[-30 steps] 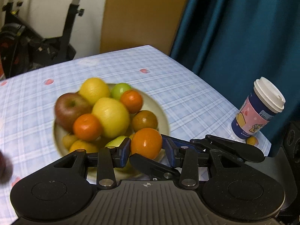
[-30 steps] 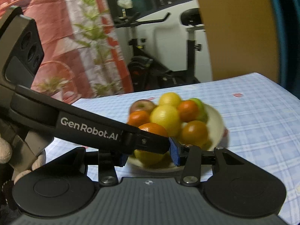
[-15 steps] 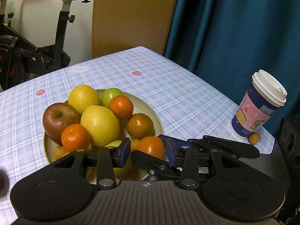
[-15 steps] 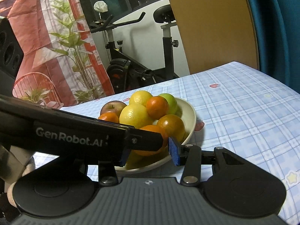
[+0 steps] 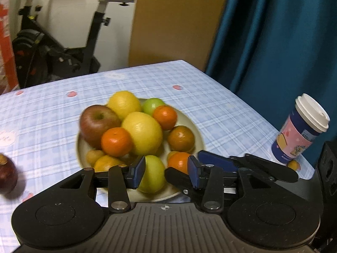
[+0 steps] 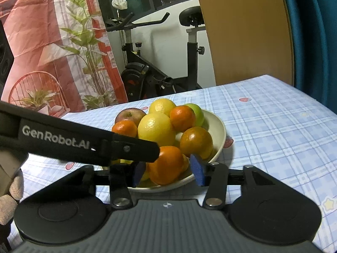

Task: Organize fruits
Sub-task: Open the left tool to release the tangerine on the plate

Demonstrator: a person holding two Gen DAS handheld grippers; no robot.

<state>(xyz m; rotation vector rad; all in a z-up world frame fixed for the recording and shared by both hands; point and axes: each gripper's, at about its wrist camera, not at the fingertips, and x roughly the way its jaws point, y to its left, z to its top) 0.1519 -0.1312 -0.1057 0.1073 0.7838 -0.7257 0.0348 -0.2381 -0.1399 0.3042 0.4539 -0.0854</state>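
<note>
1. Status: I judge the task to be well along. The bowl (image 5: 195, 135), at the centre of the left wrist view, is piled with fruit: a red apple (image 5: 98, 123), two lemons, several oranges and green fruit.
2. Remaining: one dark red fruit (image 5: 7, 174) lies on the checked tablecloth (image 5: 221, 109) at the left edge of the left wrist view, well apart from the bowl. A small orange fruit (image 5: 293, 164) sits at the base of the paper cup (image 5: 301, 129) at the right edge. I judge these are left to collect.
3. Left gripper (image 5: 166, 171): the fingers are spread, holding nothing. In this view they frame a green fruit (image 5: 152, 174) at the near rim of the bowl; its left side meets the left pad. I cannot tell whether they touch.
4. Right gripper (image 6: 168, 171): the fingers are spread, holding nothing. An orange (image 6: 166, 164) at the near side of the bowl lies between the blue pads in the lower centre of the right wrist view, with a gap on the right side.
5. The left gripper's finger crosses the left half of the right wrist view, ending just beside that orange. I judge the two tools to be crowded at the near rim.
</note>
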